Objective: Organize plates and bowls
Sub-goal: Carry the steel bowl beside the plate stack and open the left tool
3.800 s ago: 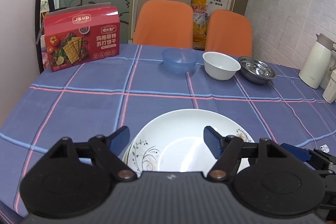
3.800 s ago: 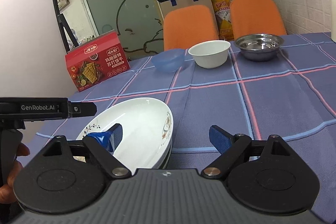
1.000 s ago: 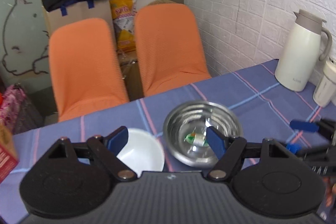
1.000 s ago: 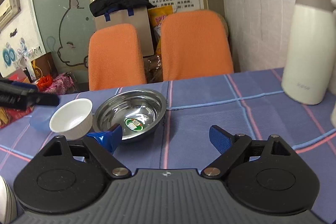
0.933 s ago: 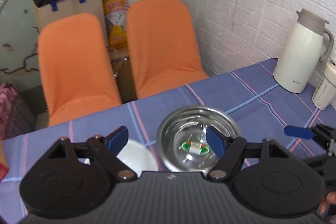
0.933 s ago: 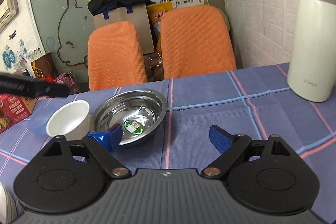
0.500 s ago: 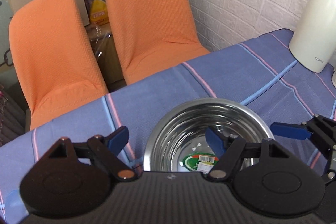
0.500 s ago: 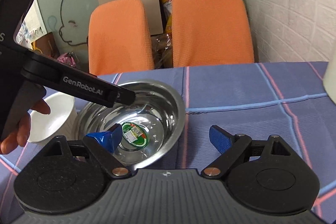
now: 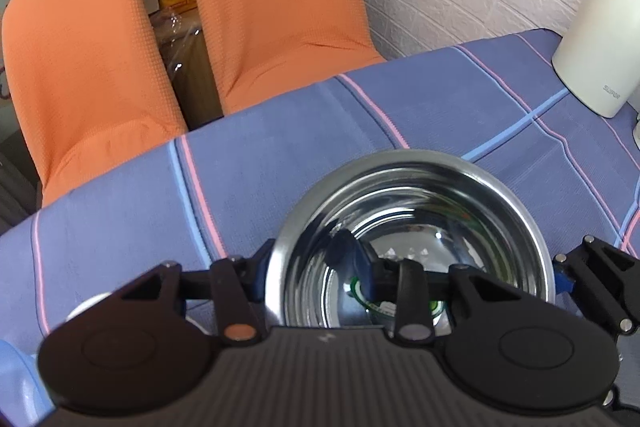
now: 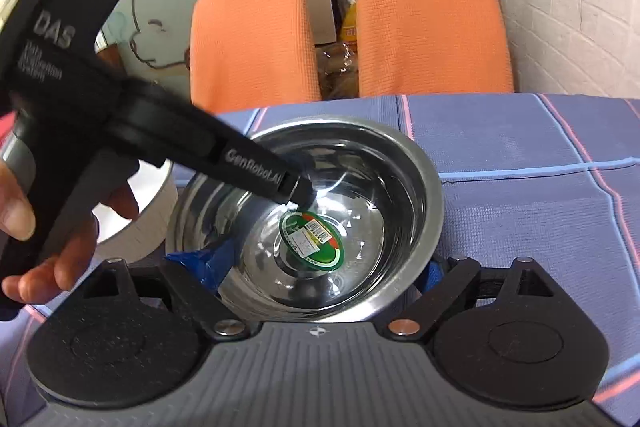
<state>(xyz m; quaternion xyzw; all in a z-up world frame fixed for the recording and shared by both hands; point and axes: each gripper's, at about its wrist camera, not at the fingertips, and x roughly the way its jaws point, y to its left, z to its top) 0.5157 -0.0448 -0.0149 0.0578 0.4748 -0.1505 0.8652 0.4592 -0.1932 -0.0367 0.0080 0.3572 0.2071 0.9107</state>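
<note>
A steel bowl (image 9: pixel 440 195) with a green sticker on its bottom (image 10: pixel 312 239) stands on the blue checked tablecloth. My left gripper (image 9: pixel 308 265) is at its left rim, one finger outside the wall and one finger (image 9: pixel 356 263) inside. Its jaws are closing and pinch the rim. My right gripper (image 10: pixel 320 267) comes from the near side; its jaws are opening. Its left finger (image 10: pixel 204 261) lies over the near-left rim and its right finger (image 10: pixel 434 273) sits outside the right rim, not pressing. A white bowl (image 10: pixel 152 223) stands just left of the steel one, half hidden by a hand (image 10: pixel 60 227).
A pale blue bowl (image 9: pixel 16 379) shows at the lower left. A white thermos jug (image 9: pixel 596 39) stands at the right by the brick wall. Two orange chairs (image 9: pixel 272 7) stand behind the table's far edge (image 9: pixel 280 95), close beyond the steel bowl.
Both grippers moved forward and down to the steel bowl. The left jaws, wide before, narrowed onto its left rim. The right fingers now flank the bowl's near side.
</note>
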